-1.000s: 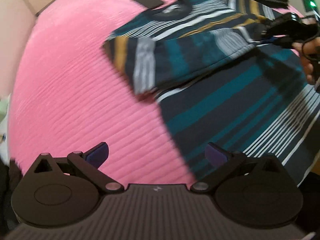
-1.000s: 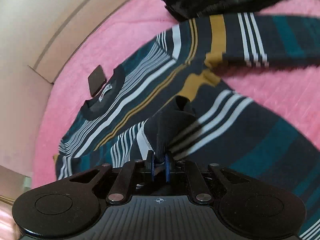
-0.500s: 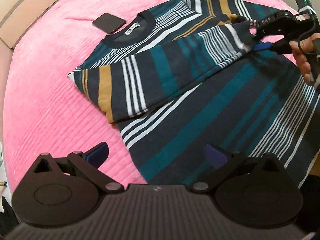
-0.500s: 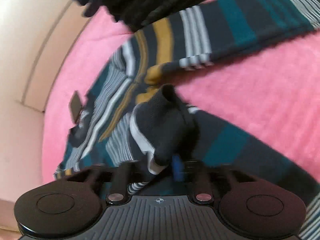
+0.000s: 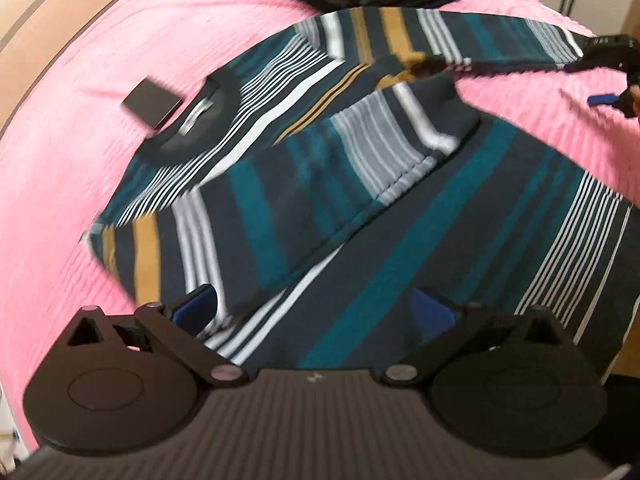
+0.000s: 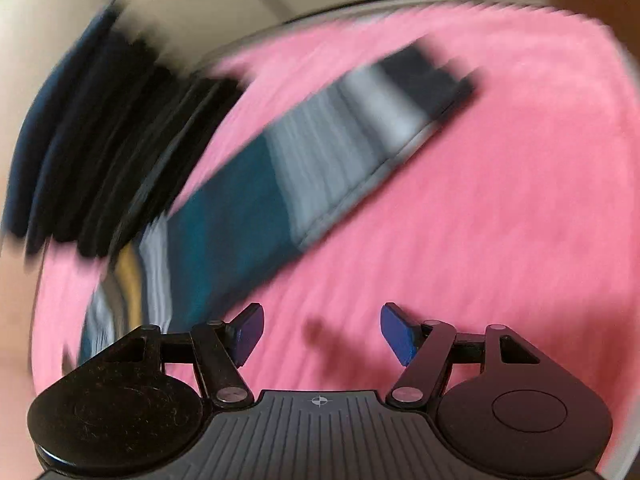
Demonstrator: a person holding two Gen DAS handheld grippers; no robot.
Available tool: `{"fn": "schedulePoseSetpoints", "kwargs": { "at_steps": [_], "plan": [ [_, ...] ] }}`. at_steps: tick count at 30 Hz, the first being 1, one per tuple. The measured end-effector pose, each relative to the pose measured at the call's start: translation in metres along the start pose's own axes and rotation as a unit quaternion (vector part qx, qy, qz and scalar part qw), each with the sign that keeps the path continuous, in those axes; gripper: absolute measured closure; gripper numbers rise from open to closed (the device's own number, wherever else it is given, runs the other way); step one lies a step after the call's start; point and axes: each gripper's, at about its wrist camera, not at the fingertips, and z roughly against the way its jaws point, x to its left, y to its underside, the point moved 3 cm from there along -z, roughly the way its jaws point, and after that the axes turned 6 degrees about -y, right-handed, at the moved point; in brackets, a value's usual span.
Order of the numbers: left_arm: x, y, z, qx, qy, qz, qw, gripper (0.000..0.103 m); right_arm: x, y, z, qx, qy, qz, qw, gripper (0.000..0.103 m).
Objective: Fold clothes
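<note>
The striped sweater [image 5: 360,208] is spread across the pink bed [image 5: 80,160], one sleeve [image 5: 320,184] laid over its body. Soft, limp knit is judged; cuffs or hem are recommended as holds. Left gripper [image 5: 316,312] and right gripper [image 6: 320,332] are seen spread, empty.

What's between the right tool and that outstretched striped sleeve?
Only bare pink bedspread separates the open right tool from the sleeve, in the right wrist view.

Soft, even indoor light on my left feed, no glare, only a faint shadow under the folded sleeve [image 5: 332,184] of the striped sweater [image 5: 420,248]; it looks slightly smeared. My right feed is heavily motion-blurred: the pink bedspread [image 6: 500,200] and dark stack [image 6: 100,152] streak, while the right tool [image 6: 320,334] stays sharp, and fisheye curvature bends both edges
</note>
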Motion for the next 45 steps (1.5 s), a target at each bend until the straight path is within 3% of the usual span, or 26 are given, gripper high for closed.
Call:
{"fn": "schedulePoseSetpoints", "kwargs": {
  "at_steps": [3,6,12,14,15,19,22,24,26,28,31,33,35,36,37,39,41,45],
  "plan": [
    [-0.011,-0.015,-0.007,0.001,0.000,-0.013,0.9999,0.002,-0.032,-0.036,-0.001,-0.049,0.006,-0.063,0.997,0.035],
    [-0.021,-0.029,-0.013,0.003,0.000,-0.026,0.9997,0.002,-0.055,-0.060,-0.003,-0.085,-0.025,-0.129,0.988,0.035],
    [-0.042,-0.056,-0.025,0.005,0.001,-0.051,0.9987,0.002,-0.072,-0.077,-0.005,-0.096,-0.056,-0.174,0.978,0.036],
    [-0.044,-0.058,-0.024,0.002,0.003,-0.056,0.9984,0.002,-0.073,-0.080,-0.004,-0.089,-0.052,-0.174,0.979,0.061],
    [-0.045,-0.059,-0.023,-0.002,0.005,-0.056,0.9984,0.002,-0.072,-0.081,-0.004,-0.085,-0.049,-0.173,0.980,0.087],
    [-0.036,-0.050,-0.018,-0.011,0.006,-0.047,0.9988,0.002,-0.037,-0.087,0.001,-0.078,-0.026,-0.083,0.993,0.091],
    [-0.019,-0.034,-0.014,-0.012,0.003,-0.024,0.9996,0.002,0.029,-0.084,0.009,-0.074,-0.023,0.031,0.996,0.092],
    [-0.004,-0.018,-0.012,-0.010,-0.001,-0.003,0.9999,0.002,0.094,-0.071,0.015,-0.078,-0.043,0.129,0.988,0.092],
    [0.013,-0.002,-0.010,-0.008,-0.003,0.016,0.9998,0.002,0.166,-0.040,0.024,-0.082,-0.086,0.217,0.969,0.092],
    [0.031,0.018,-0.008,-0.005,-0.008,0.034,0.9994,0.002,0.239,0.000,0.034,-0.087,-0.139,0.297,0.941,0.092],
    [0.064,0.049,0.001,-0.001,-0.021,0.064,0.9977,0.002,0.333,0.094,0.044,-0.073,-0.232,0.389,0.889,0.092],
    [0.089,0.073,0.006,0.006,-0.029,0.085,0.9960,0.002,0.381,0.168,0.036,-0.041,-0.287,0.430,0.855,0.092],
    [0.113,0.099,0.008,0.019,-0.040,0.103,0.9937,0.002,0.417,0.247,0.011,0.014,-0.326,0.484,0.812,0.090],
    [0.124,0.112,0.009,0.026,-0.047,0.112,0.9922,0.002,0.426,0.286,-0.006,0.045,-0.327,0.512,0.793,0.059],
    [0.136,0.125,0.009,0.033,-0.053,0.124,0.9904,0.002,0.430,0.319,-0.021,0.067,-0.314,0.534,0.782,0.028],
    [0.155,0.148,0.008,0.045,-0.062,0.147,0.9861,0.002,0.424,0.358,-0.039,0.110,-0.303,0.529,0.785,0.027],
    [0.172,0.166,0.005,0.055,-0.064,0.172,0.9814,0.002,0.408,0.375,-0.046,0.140,-0.283,0.508,0.801,0.027],
    [0.193,0.171,-0.013,0.055,-0.023,0.222,0.9731,0.004,0.357,0.358,-0.049,0.162,-0.211,0.492,0.829,0.027]
  ]
}}
